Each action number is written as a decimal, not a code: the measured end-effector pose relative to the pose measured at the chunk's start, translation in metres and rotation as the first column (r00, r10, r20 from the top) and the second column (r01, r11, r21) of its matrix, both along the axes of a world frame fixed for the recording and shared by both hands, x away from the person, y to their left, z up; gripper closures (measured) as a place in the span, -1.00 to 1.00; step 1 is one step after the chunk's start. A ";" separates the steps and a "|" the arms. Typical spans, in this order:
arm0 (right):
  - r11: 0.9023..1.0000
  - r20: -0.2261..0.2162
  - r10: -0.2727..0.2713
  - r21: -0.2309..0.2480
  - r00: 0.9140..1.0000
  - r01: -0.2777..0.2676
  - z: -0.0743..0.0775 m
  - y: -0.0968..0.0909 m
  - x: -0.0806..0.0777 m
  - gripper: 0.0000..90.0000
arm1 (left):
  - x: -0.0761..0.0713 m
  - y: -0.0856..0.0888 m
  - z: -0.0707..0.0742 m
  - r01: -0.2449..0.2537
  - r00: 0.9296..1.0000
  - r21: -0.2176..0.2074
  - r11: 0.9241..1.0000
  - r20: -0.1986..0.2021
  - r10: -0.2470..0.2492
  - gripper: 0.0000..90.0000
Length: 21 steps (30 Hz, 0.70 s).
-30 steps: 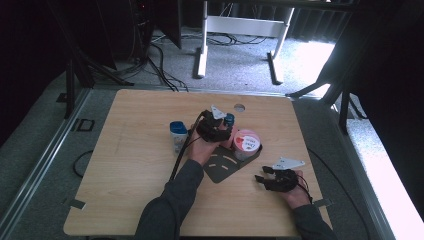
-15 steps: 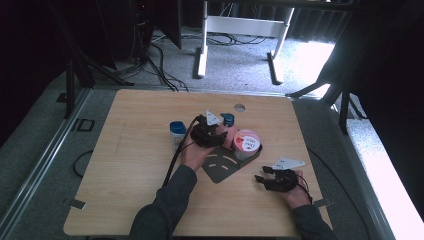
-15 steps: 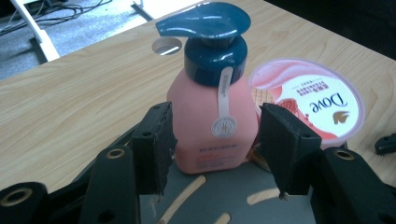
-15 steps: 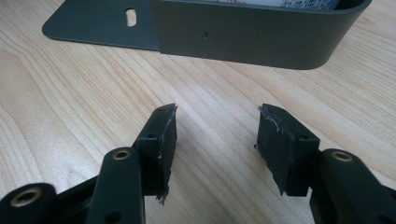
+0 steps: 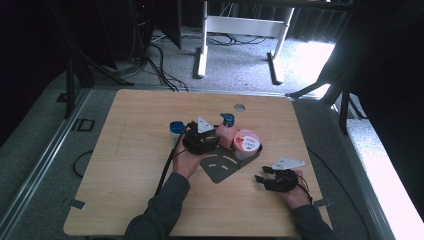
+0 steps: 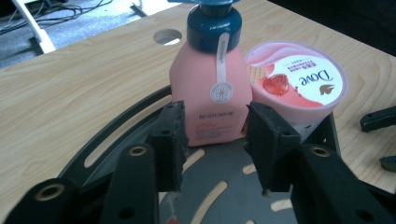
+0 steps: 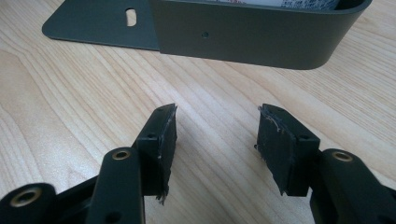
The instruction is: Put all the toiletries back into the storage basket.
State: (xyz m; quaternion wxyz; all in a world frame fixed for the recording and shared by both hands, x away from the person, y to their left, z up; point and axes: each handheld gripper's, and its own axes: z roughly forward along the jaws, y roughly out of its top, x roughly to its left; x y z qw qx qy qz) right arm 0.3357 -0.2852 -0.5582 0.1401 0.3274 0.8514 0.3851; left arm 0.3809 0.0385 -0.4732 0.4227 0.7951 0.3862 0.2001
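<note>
A pink pump bottle (image 6: 208, 93) with a dark blue pump stands on a dark grey slotted tray (image 6: 107, 135). Beside it sits a pink Dove tub (image 6: 299, 84). My left gripper (image 6: 215, 135) faces the bottle's lower body, one pad by each bottom corner. The jaws have just been closing, and I see no clear press on the bottle. In the high view the left gripper (image 5: 212, 142) is just left of the bottle (image 5: 227, 134) and the tub (image 5: 246, 142). My right gripper (image 5: 261, 174) rests open on the wood near the tray's corner, nothing between its fingers (image 7: 161, 140).
A small blue-capped jar (image 5: 176, 128) stands left of the left gripper. The tray's raised wall (image 7: 243, 32) lies just ahead of the right gripper. A round hole (image 5: 239, 107) is in the table's far side. Cables trail from both grippers.
The left gripper has drawn back toward the near left, uncovering more of the pink bottle, and its jaws have narrowed. The right gripper has stayed put.
</note>
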 end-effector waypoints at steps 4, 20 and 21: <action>1.000 0.000 0.000 -0.001 1.000 0.000 0.000 0.000 0.000 0.04 | -0.006 0.005 -0.004 -0.016 1.000 0.021 1.000 0.002 0.016 0.46; 1.000 0.001 -0.001 0.000 1.000 0.001 0.000 0.000 0.000 0.04 | -0.027 0.041 -0.007 0.009 1.000 0.060 0.998 -0.004 -0.009 0.70; 1.000 0.002 -0.001 0.000 1.000 0.001 0.000 0.000 0.000 0.04 | -0.028 0.043 -0.007 0.010 1.000 0.059 0.998 -0.004 -0.010 0.68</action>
